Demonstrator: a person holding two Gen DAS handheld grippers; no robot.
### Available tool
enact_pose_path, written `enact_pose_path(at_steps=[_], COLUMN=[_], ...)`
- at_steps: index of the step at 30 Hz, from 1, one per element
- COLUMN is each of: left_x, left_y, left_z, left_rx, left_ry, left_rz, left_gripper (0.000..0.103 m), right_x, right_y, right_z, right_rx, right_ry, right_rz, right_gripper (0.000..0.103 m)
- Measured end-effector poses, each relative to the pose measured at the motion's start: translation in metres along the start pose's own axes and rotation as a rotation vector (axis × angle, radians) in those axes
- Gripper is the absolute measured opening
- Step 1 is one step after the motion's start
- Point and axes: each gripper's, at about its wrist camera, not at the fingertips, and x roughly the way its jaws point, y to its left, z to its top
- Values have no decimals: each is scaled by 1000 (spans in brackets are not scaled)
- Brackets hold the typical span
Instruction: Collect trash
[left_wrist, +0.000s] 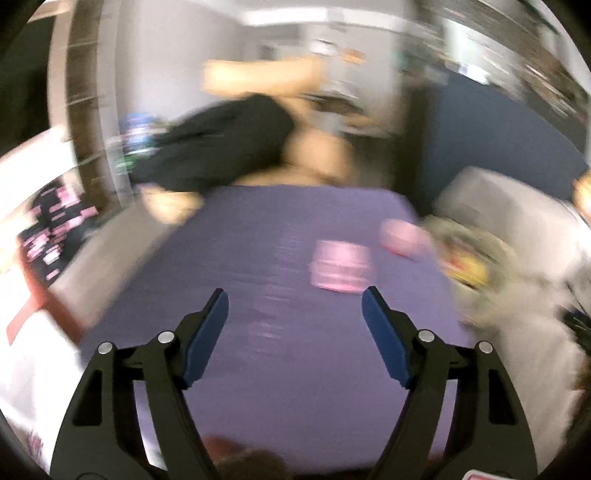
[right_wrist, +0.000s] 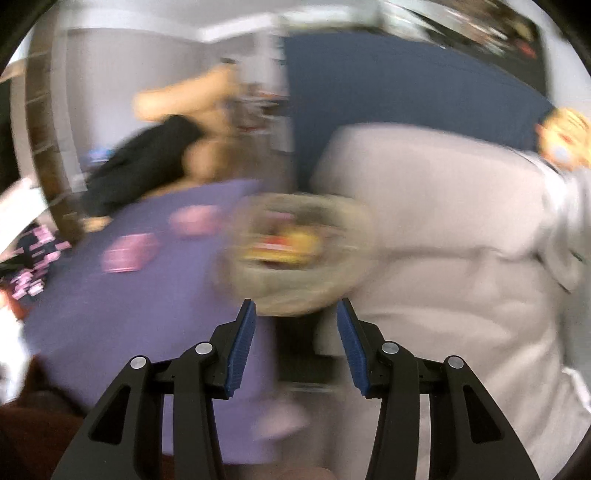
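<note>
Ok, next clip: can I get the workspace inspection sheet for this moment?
Surface: purple sheet on a bed, blurred.
Job's things: two pink items on the sheet; a round basket holding yellow and red bits beside it.
Clutter: black garment; pink-patterned dark fabric.
Grippers: left claw open, empty; right claw open, empty.
Cables: nothing seen.
Surroundings: grey cushion, navy wall.

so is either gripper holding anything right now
No. The left gripper and the right gripper both stand open with nothing between their pads.
</note>
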Motion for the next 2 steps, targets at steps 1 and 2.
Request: enact_pose_path(at_steps=[1, 2], left_x=[5, 10], left_y=[40, 87], left_z=[-3, -12], left_rx=[-60, -141], left_ry=[-19, -32], left_rz=[88, 187], left_gripper=[72, 72], right_x=[15, 28], right_y=[-42, -83], right_z=[-1, -5], right_rx=[35, 60], right_ry=[25, 56], right_rz=[-101, -205], right_gripper=[44, 44])
